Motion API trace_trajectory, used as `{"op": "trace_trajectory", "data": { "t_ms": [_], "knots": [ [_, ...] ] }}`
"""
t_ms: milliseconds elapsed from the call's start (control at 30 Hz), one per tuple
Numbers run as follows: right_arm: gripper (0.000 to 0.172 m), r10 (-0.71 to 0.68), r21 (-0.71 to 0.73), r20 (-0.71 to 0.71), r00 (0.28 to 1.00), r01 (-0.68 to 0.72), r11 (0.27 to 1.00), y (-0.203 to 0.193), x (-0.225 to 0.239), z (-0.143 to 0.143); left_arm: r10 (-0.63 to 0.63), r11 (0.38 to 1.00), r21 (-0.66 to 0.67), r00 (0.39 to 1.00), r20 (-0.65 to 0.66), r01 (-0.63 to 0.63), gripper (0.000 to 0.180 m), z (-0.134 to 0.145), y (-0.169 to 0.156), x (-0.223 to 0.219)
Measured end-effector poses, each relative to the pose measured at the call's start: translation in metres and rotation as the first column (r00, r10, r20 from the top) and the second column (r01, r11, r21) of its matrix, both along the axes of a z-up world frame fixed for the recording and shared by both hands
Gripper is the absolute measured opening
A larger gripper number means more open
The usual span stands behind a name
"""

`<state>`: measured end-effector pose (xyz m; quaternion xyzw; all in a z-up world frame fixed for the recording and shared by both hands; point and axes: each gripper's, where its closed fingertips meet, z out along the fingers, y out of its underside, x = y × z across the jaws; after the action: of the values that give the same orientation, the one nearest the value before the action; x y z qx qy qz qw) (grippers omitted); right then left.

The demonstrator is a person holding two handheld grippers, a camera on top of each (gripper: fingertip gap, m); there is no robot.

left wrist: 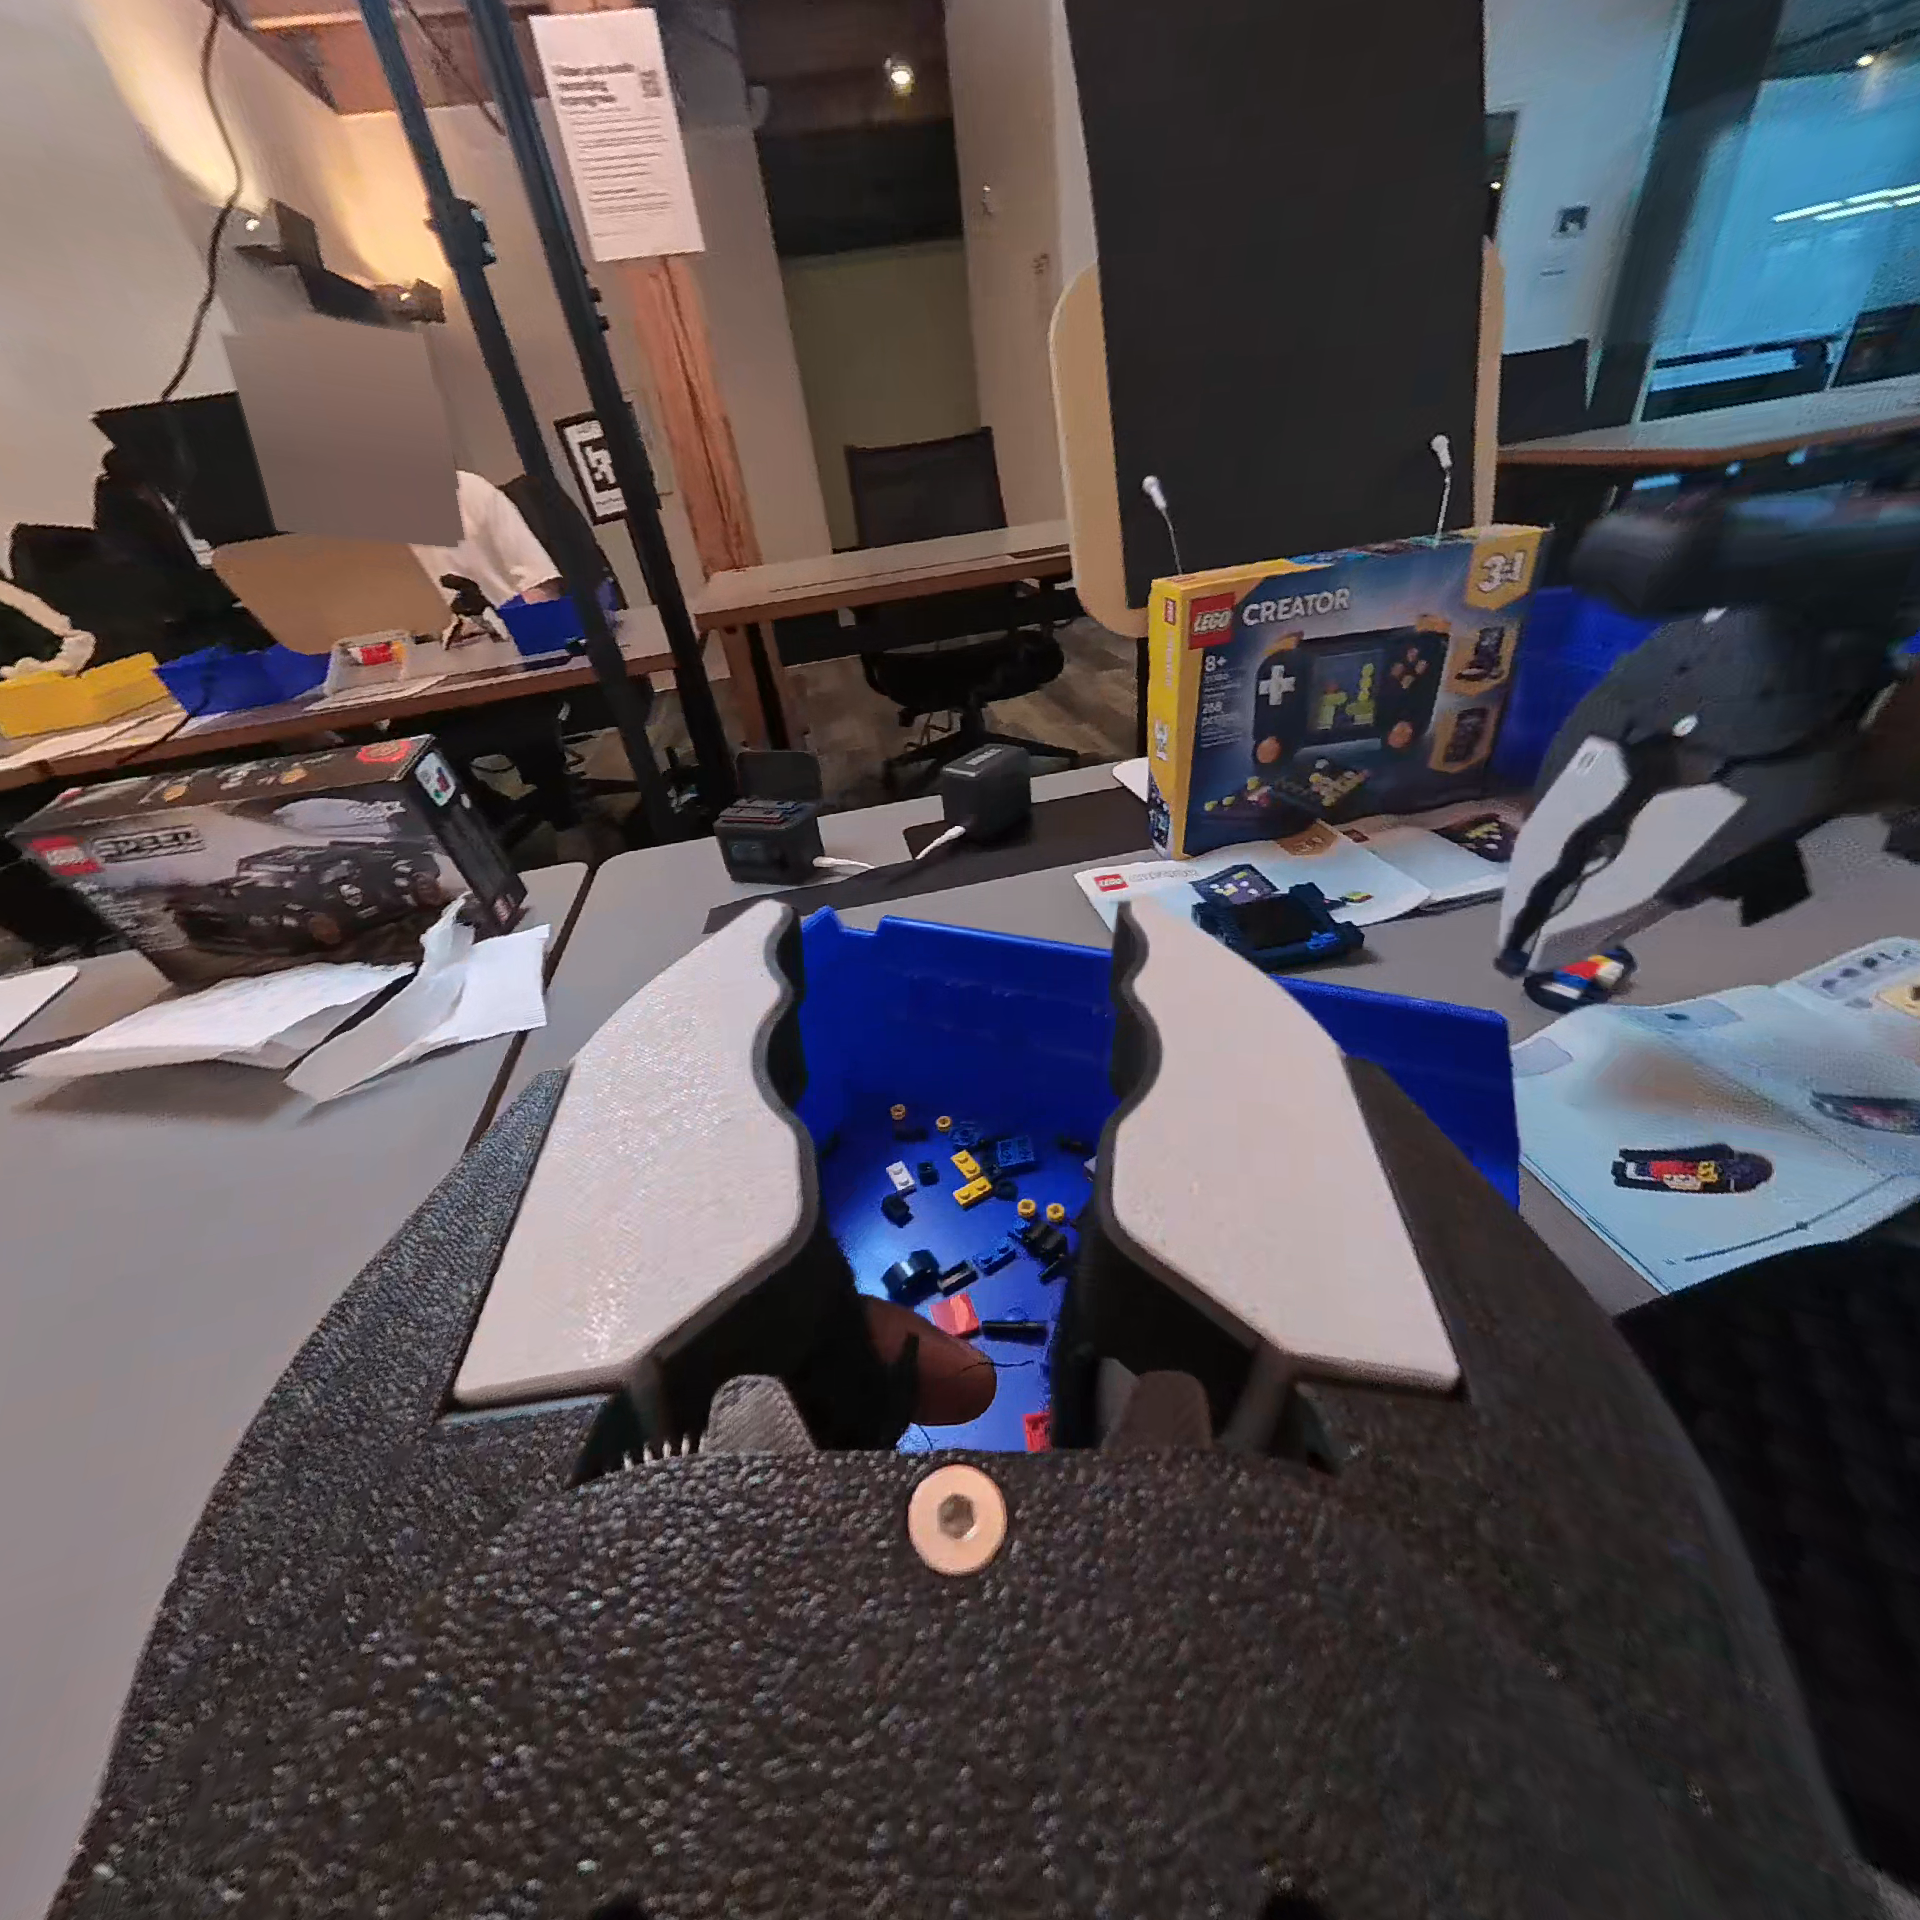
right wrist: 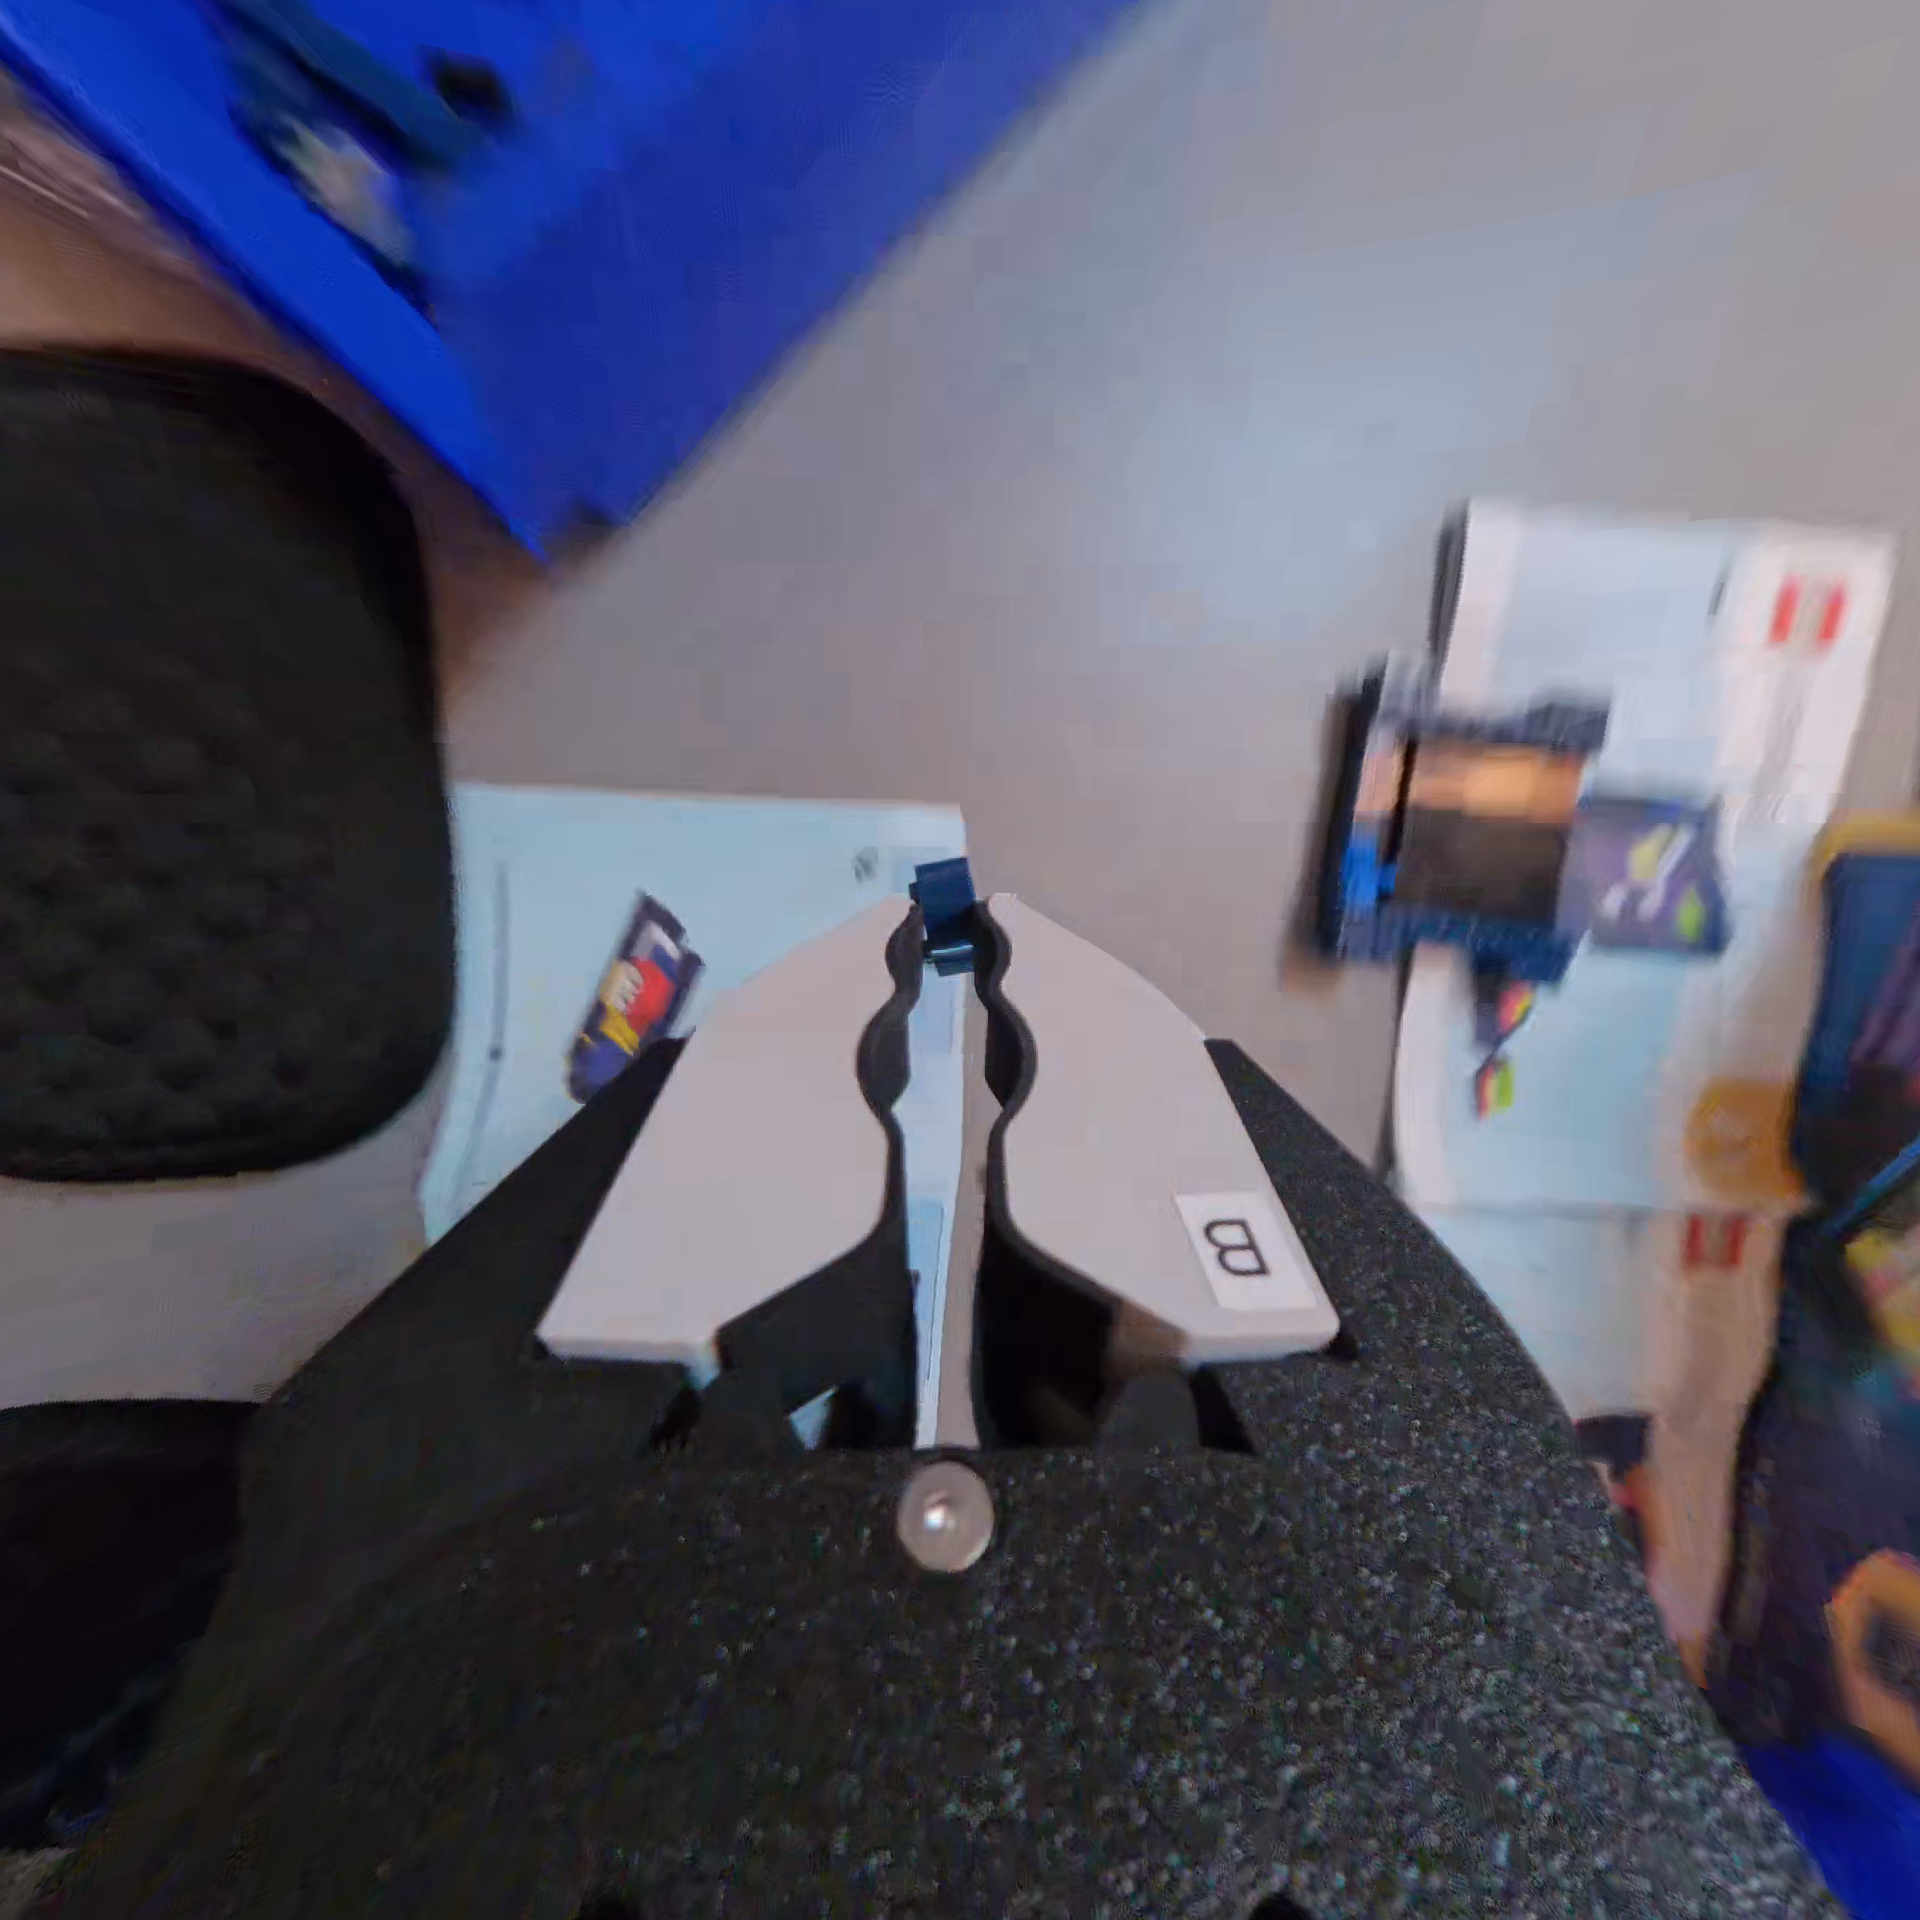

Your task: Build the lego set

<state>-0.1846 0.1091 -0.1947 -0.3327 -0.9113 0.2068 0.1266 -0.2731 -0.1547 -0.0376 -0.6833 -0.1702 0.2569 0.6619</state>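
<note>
Blue plastic fills the gap ahead of the left hand-held gripper: a bin of loose small bricks lies at its twelve o'clock, and its jaws stand wide apart with nothing between them. The right hand-held gripper, off at the left one's two o'clock over the grey desk, is nearly closed, its fingertips pinching a small blue brick that pokes out past them, above an open booklet. The left one is nearer the bin.
</note>
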Motion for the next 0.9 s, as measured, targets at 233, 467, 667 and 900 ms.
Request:
{"op": "trace_trajectory", "data": {
  "t_ms": [233, 467, 667, 900],
  "knots": [
    [0.029, -0.057, -0.074, 0.029, 0.998, 0.059, 0.995, 0.004, -0.004, -0.014, -0.011, 0.998, -0.056, 1.0, 0.002, 0.011, 0.056, -0.008, 0.009, -0.001],
    [0.025, 0.224, -0.213, -0.271, 0.936, -0.286, 0.934, -0.119, -0.019, 0.093, 0.022, 0.994, -0.108, 0.999, 0.034, -0.018, 0.056, -0.021, 0.009, -0.01],
    [0.027, 0.352, -0.131, -0.156, 0.923, -0.373, 0.919, -0.23, -0.039, 0.043, 0.108, 0.994, -0.014, 0.994, 0.018, -0.108, 0.055, -0.009, -0.009, -0.022],
    [0.02, 0.482, 0.081, 0.002, 0.876, -0.48, 0.873, -0.253, -0.06, -0.034, 0.139, 0.989, 0.056, 0.99, 0.0, -0.139, 0.052, -0.001, -0.029, -0.024]
  ]
}}
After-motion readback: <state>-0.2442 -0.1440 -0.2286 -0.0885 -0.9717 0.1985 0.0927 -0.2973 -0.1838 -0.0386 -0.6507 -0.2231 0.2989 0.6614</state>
